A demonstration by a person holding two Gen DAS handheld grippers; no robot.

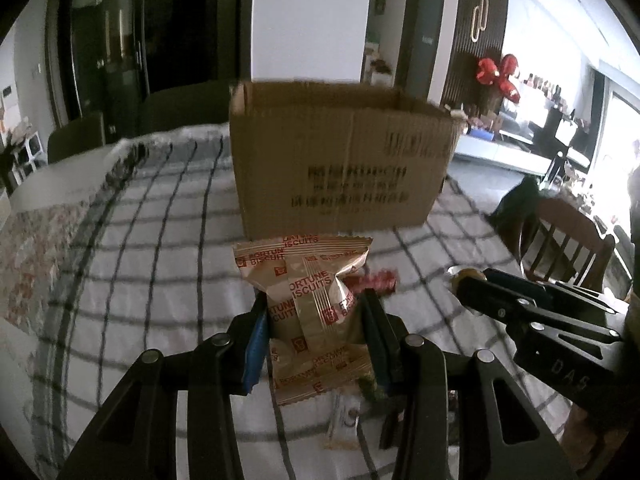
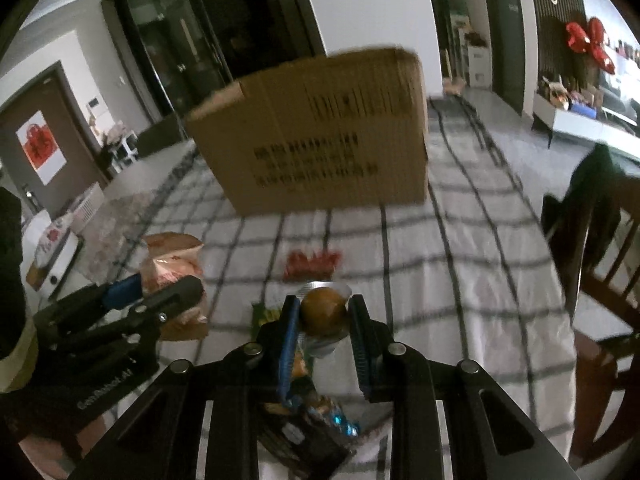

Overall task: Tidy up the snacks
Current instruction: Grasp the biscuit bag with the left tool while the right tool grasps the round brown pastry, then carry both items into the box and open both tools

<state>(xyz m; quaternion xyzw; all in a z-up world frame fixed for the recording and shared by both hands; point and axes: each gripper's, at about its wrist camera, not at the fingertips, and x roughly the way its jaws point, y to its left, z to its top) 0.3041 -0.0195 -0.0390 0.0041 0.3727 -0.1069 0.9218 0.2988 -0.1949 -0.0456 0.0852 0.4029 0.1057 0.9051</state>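
The left gripper (image 1: 316, 320) is clamping one beige packet (image 1: 308, 296) printed in red "FORTUNE BISCUITS". A second packet of the same print (image 1: 320, 372) is lying just below it; whether the two are touching cannot be told. The right gripper (image 2: 324, 316) is pinching one round brown snack in a clear wrapper (image 2: 322, 312) between its blue pads. Each gripper is showing in the other's view; the right one's body is reading "DAS", the left one's lettering is too blurred to read.

One open cardboard box (image 1: 340, 160) is standing upright ahead of both grippers, its front carrying black print too blurred to read. One red wrapper (image 2: 312, 264) is lying on the cloth between the box and the grippers. More wrapped snacks (image 2: 312, 424) are lying under the right gripper; their number cannot be told.

The surface is a table under a white cloth with dark checks (image 1: 160, 240). One wooden chair (image 1: 568, 240) is standing at the table's right edge. Red balloons (image 1: 500, 72) are hanging against a dark slatted wall.
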